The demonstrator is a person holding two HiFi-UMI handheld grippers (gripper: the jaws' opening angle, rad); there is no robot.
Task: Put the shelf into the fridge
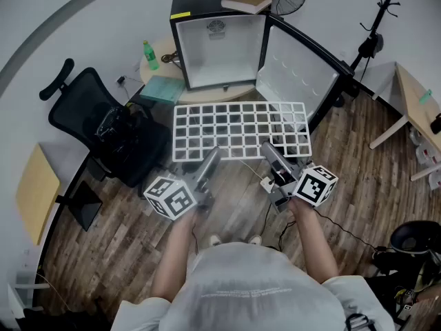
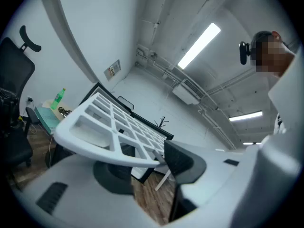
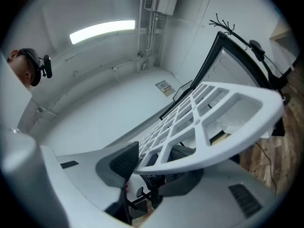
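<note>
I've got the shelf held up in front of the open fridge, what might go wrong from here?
The left gripper and right gripper clamp the shelf only at its near edge, so its far end may sag or slip loose. Its long side faces the fridge and looks wider than the opening; a corner might catch the open door.

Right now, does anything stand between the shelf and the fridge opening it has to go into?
Nothing visible does. The shelf, held at its near edge by the left gripper and right gripper, faces the fridge; the door stands open to the right and the cavity looks empty.
</note>
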